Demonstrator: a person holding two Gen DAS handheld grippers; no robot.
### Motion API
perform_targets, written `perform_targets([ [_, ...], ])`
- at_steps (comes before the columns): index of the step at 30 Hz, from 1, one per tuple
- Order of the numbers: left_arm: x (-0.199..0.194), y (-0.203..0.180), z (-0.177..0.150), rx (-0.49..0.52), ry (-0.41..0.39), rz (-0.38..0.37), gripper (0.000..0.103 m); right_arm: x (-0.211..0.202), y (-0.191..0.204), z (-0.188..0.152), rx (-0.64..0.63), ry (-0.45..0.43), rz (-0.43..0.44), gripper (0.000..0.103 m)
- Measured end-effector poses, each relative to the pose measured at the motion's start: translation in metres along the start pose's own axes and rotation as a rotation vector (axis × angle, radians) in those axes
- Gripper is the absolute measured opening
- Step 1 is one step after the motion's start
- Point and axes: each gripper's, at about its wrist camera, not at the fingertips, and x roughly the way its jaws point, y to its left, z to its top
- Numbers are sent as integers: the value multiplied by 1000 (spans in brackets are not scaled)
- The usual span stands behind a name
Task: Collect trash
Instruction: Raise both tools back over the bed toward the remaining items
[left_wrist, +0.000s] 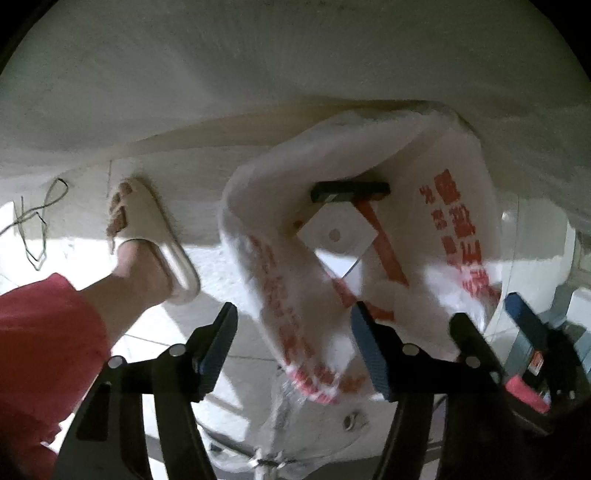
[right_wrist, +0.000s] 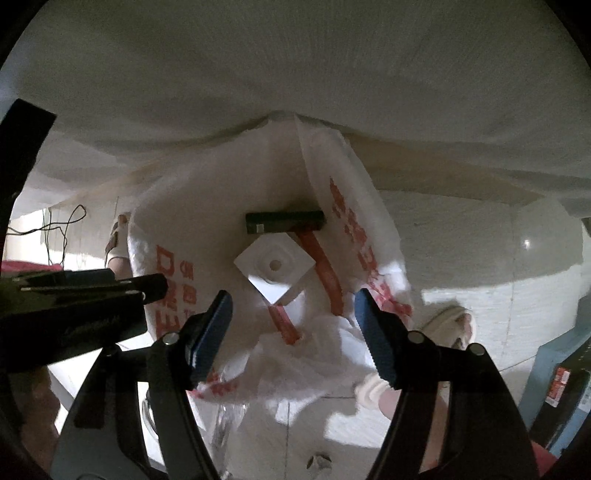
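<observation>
Through the left wrist camera we see our left gripper (left_wrist: 293, 345) with its jaws apart, clamped on nothing; the white plastic bag (left_wrist: 280, 221) with red print hangs open just ahead of them and drops down between the jaws. Deep in the bag's mouth, beyond the jaws, lie a white square piece (left_wrist: 338, 234) and a dark flat box (left_wrist: 349, 191). Left of the jaws stands a foot in a cream slipper (left_wrist: 159, 236). Through the right wrist camera our right gripper (right_wrist: 293, 332) also has its jaws apart, holding nothing, with the bag (right_wrist: 229, 192) gaping straight ahead and crumpled plastic between them. The square piece (right_wrist: 275, 266) and dark box (right_wrist: 285, 222) sit beyond the jaws inside.
</observation>
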Motion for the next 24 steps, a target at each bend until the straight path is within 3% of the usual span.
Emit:
perform_targets([
  [3, -17, 0, -7, 34, 14, 27, 65, -30, 2, -3, -14, -21, -1, 68],
  [6, -45, 0, -21, 89, 11, 28, 65, -68, 2, -10, -33, -71, -5, 79],
  [10, -110, 10, -50, 133, -95, -6, 71, -139, 0, -20, -75, -180, 4, 90],
  [14, -182, 22, -66, 183, -248, 20, 81, -210, -12, -26, -95, -276, 5, 94],
  [16, -222, 30, -71, 197, -309, -6, 84, -249, -18, -29, -108, -333, 2, 94],
  [20, -295, 44, -73, 235, -363, -38, 88, -316, -22, -35, -187, -425, -34, 97],
  [24, -354, 41, -73, 297, -412, 4, 90, -366, -21, -32, -212, -454, -112, 96],
])
